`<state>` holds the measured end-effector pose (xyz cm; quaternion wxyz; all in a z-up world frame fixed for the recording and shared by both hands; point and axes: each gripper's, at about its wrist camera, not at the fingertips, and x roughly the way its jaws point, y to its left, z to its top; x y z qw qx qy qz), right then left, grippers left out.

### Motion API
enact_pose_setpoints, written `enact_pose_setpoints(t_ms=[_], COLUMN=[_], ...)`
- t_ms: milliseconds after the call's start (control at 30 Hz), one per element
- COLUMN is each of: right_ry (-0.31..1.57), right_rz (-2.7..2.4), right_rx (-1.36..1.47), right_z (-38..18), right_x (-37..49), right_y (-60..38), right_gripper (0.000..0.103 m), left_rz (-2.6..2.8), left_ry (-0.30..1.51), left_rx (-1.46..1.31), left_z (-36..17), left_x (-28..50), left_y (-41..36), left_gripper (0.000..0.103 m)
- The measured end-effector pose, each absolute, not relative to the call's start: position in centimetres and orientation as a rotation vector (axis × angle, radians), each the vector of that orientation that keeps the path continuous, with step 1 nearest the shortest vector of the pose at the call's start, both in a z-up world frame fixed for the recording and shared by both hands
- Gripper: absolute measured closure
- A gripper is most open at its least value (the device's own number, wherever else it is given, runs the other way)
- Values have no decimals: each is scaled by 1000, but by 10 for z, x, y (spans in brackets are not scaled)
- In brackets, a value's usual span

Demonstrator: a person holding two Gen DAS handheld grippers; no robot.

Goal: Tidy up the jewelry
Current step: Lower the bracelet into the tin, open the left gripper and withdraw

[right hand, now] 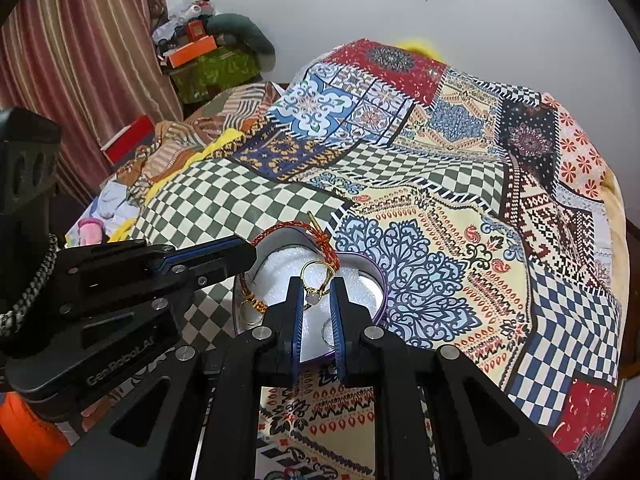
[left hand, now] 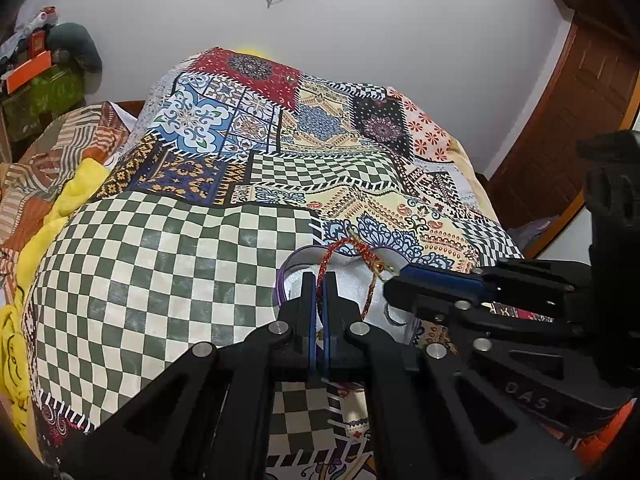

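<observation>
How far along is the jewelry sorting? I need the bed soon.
Done: a silver ring already lies in the heart-shaped box. In hand: the left gripper is shut on the red braided bracelet, the right gripper on a gold ring, both over the box. Left: releasing them inside; no lid is visible.

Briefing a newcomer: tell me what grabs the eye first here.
The loud patchwork bedspread fills both views. On it, near the front, sits a purple heart-shaped box lined in white. Above it, the left tool pinches a red braided cord, and the right tool holds a gold ring.
</observation>
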<state>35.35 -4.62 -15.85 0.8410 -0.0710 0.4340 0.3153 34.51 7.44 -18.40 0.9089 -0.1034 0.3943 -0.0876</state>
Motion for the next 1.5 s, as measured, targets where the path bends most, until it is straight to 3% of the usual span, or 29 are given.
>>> enact_pose_setpoints(t_ms=[633, 767, 1333, 1500], right_ry=[918, 902, 825, 797], right_rz=[638, 624, 590, 572], right_rx=[-265, -280, -223, -200], right_z=[-166, -162, -113, -99], right_x=[349, 344, 300, 282], right_y=[-35, -37, -71, -88], right_gripper=[89, 85, 85, 84], left_rz=[-82, -80, -99, -108], left_ry=[766, 768, 747, 739], left_rx=[-166, -154, -101, -86], left_z=[-169, -166, -131, -120], left_x=[329, 322, 271, 255], left_y=[89, 89, 68, 57], left_gripper=[100, 99, 97, 86])
